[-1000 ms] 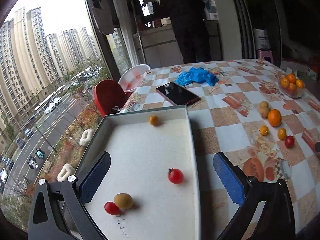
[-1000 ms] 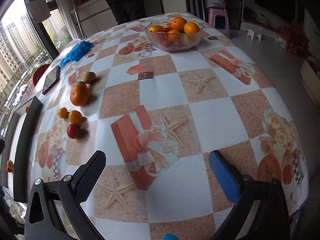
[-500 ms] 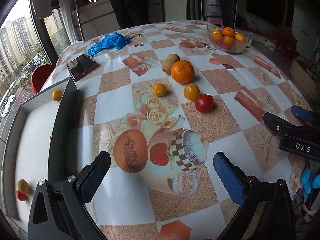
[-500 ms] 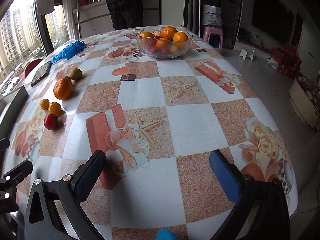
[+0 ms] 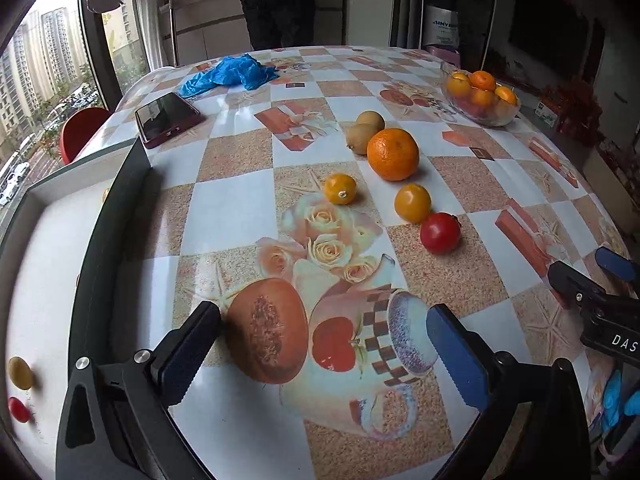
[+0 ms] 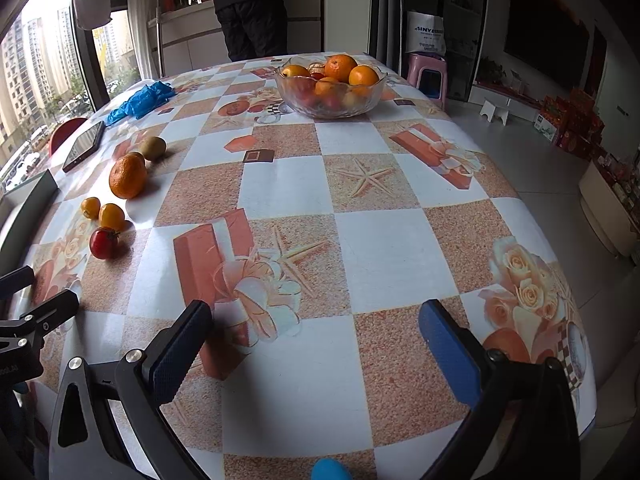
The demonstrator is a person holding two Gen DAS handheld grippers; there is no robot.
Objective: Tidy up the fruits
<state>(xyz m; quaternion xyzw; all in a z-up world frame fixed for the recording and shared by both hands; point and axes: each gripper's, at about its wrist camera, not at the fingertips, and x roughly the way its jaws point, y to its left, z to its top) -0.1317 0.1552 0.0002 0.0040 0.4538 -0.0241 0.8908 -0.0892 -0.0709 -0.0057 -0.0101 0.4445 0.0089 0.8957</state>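
Observation:
Loose fruit lies on the patterned table: a large orange (image 5: pixel 393 154) (image 6: pixel 128 176), two kiwis (image 5: pixel 362 138) (image 6: pixel 154 147), two small yellow-orange fruits (image 5: pixel 340 188) (image 5: pixel 412 202), and a red tomato (image 5: pixel 440 233) (image 6: pixel 103 243). A white tray (image 5: pixel 52 248) at the left holds a yellow fruit (image 5: pixel 19 373) and a red one (image 5: pixel 18 409). My left gripper (image 5: pixel 324 344) is open and empty, near of the fruit row. My right gripper (image 6: pixel 316 340) is open and empty over the table's middle, and also shows at the right edge of the left wrist view (image 5: pixel 592 292).
A glass bowl of oranges (image 6: pixel 331 88) (image 5: pixel 480 98) stands at the far side. A phone (image 5: pixel 166 118) and crumpled blue gloves (image 5: pixel 230 74) lie at the far left. A person stands behind the table. A red chair (image 5: pixel 80 130) is by the window.
My left gripper has swung right from above the tray to face the loose fruit, then moved closer. My right gripper has turned slightly, bringing the bowl nearer the centre.

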